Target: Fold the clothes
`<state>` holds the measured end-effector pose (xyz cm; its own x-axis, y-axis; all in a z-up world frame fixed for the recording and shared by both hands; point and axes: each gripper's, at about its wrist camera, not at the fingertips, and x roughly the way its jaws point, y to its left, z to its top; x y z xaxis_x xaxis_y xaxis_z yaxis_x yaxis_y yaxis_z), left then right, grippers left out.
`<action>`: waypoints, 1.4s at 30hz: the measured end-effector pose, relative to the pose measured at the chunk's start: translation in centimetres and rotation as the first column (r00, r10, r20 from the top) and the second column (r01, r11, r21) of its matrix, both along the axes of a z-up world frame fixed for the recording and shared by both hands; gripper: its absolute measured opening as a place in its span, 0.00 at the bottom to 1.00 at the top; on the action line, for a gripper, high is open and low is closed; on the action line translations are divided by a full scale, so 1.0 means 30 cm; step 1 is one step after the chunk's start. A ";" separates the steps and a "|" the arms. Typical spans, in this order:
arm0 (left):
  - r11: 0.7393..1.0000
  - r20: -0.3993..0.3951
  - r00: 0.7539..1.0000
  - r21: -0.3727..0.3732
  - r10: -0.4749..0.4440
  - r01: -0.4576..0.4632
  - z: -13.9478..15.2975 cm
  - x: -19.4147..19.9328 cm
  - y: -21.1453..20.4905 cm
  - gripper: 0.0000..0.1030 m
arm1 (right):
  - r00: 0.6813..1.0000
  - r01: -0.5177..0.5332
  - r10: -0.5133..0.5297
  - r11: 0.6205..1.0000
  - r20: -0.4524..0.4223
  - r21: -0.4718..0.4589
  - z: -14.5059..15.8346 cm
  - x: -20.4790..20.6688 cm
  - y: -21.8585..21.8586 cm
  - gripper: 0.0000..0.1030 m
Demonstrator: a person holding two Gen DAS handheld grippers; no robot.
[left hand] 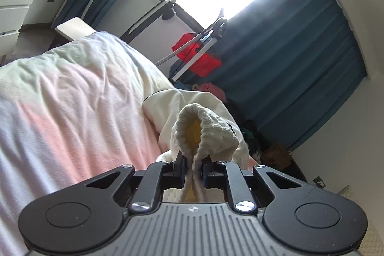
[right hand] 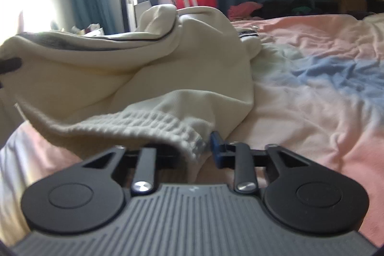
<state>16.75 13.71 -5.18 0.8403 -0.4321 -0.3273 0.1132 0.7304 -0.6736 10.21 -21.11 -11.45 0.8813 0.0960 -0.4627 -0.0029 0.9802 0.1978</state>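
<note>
Sweater (left hand: 208, 126) | cuff pinched in left claw (left hand: 194, 166) | no readable writing

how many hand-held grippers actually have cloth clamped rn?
1. The left hand-held gripper is shut on the cream sweater's ribbed edge. The right hand-held gripper is open, hem between its fingers.

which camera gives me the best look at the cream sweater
The right wrist view: the cream sweater spreads across the bed. The left wrist view shows mainly its ribbed edge bunched in the left gripper.
</note>
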 end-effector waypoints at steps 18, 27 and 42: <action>0.946 -0.298 0.951 0.277 -0.080 0.167 -0.128 -0.036 -0.059 0.25 | 0.996 -0.079 0.068 0.971 -0.056 -0.227 0.115 -0.259 0.062 0.16; 0.960 -0.305 0.952 0.261 -0.013 0.097 -0.153 -0.074 -0.064 0.30 | 0.990 -0.099 0.081 0.980 -0.113 -0.171 0.060 -0.280 0.016 0.29; 0.973 -0.367 0.929 0.193 -0.049 0.128 -0.142 -0.024 -0.001 0.42 | 0.977 -0.133 0.159 0.976 -0.140 0.174 0.052 -0.253 -0.044 0.72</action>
<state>16.01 13.68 -9.44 0.6118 -0.3877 -0.6895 -0.0354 0.8574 -0.5135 2.61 -22.41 -9.88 0.7723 0.3033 -0.5581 -0.1009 0.9261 0.3636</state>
